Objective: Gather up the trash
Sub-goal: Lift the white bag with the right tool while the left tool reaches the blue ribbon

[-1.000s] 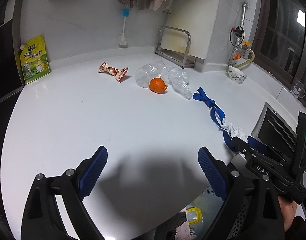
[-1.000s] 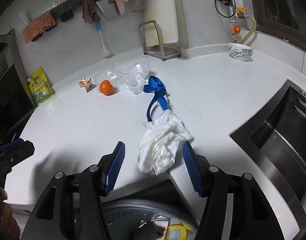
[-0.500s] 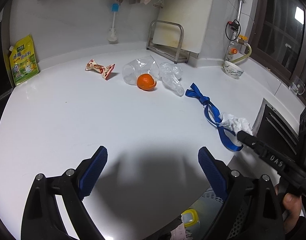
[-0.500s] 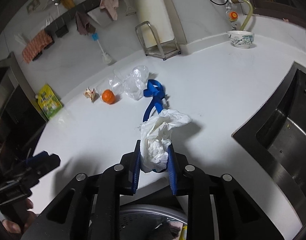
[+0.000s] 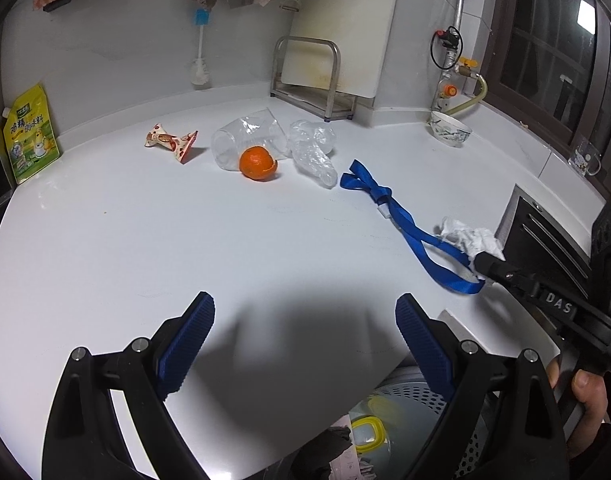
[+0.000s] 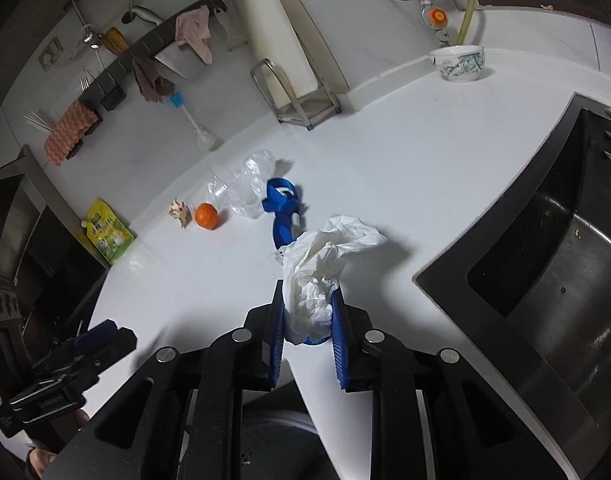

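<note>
My right gripper (image 6: 307,300) is closing its jaws, and the blue pads press on a crumpled white tissue (image 6: 317,264) near the counter's front edge. A blue ribbon (image 6: 281,204) trails from under the tissue toward the back. The left wrist view shows the same tissue (image 5: 469,238) and ribbon (image 5: 401,216) at the right. My left gripper (image 5: 305,320) stands open over bare counter, nothing between its fingers. Farther back lie an orange peel (image 5: 257,163), a clear plastic cup (image 5: 245,136), a clear plastic bag (image 5: 313,152) and a candy wrapper (image 5: 171,142).
A perforated trash basket (image 5: 409,408) sits below the counter's front edge. The dark sink (image 6: 545,280) is at the right. A bowl (image 5: 449,132), a metal rack (image 5: 313,76) with a cutting board and a yellow pouch (image 5: 27,132) stand along the back.
The right gripper's jaws closed from wide apart onto the white tissue and raised it. The left gripper shifted across the counter, still open.
</note>
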`<state>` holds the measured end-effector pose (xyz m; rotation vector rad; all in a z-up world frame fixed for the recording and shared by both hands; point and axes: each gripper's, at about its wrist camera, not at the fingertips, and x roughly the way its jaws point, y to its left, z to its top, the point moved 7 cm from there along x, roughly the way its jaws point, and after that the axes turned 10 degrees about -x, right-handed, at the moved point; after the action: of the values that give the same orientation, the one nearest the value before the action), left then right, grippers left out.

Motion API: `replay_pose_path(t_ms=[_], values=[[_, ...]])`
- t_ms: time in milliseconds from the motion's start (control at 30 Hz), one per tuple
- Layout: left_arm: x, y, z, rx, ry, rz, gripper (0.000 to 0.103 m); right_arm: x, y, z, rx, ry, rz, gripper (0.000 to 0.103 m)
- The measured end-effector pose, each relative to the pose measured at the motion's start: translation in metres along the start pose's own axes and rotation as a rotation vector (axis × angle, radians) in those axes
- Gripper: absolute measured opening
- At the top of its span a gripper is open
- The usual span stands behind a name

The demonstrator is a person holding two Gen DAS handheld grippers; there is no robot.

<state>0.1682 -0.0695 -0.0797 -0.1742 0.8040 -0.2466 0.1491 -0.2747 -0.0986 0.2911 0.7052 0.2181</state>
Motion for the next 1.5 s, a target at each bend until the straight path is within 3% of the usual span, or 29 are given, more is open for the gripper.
replay_pose_path(t_ms=[100,167,333,600,667,733,833,1067,1500], values=[[-0.001,-0.003,-0.001,0.009,-0.001,-0.001,0.09,0.001,0.001,0.0,-0.024,0.011,-0.02,0.023],[-0.002,-0.004,-0.001,0.014,-0.004,-0.002,0.09,0.001,0.0,-0.001,-0.023,0.026,-0.028,0.033],[-0.003,-0.003,0.001,0.01,-0.006,-0.003,0.09,-0.002,-0.005,0.0,-0.016,0.039,-0.047,0.044],[-0.003,-0.003,0.001,0.012,-0.005,-0.003,0.09,0.008,-0.006,0.01,-0.032,0.074,-0.076,0.047],[-0.003,-0.004,0.0,0.012,-0.004,-0.004,0.09,0.016,-0.006,0.012,-0.041,0.093,-0.084,0.045],[-0.004,-0.004,0.0,0.013,-0.003,-0.003,0.09,0.021,-0.005,0.013,-0.038,0.106,-0.072,0.023],[-0.004,-0.005,-0.001,0.015,-0.005,-0.001,0.09,0.019,-0.005,0.015,-0.039,0.092,-0.064,0.019],[0.0,-0.007,0.001,0.016,0.0,0.001,0.09,0.0,-0.014,0.028,0.029,0.017,0.009,0.017],[0.038,-0.053,0.026,0.032,-0.007,0.007,0.09,-0.032,-0.054,0.058,0.007,-0.072,-0.041,0.017]])
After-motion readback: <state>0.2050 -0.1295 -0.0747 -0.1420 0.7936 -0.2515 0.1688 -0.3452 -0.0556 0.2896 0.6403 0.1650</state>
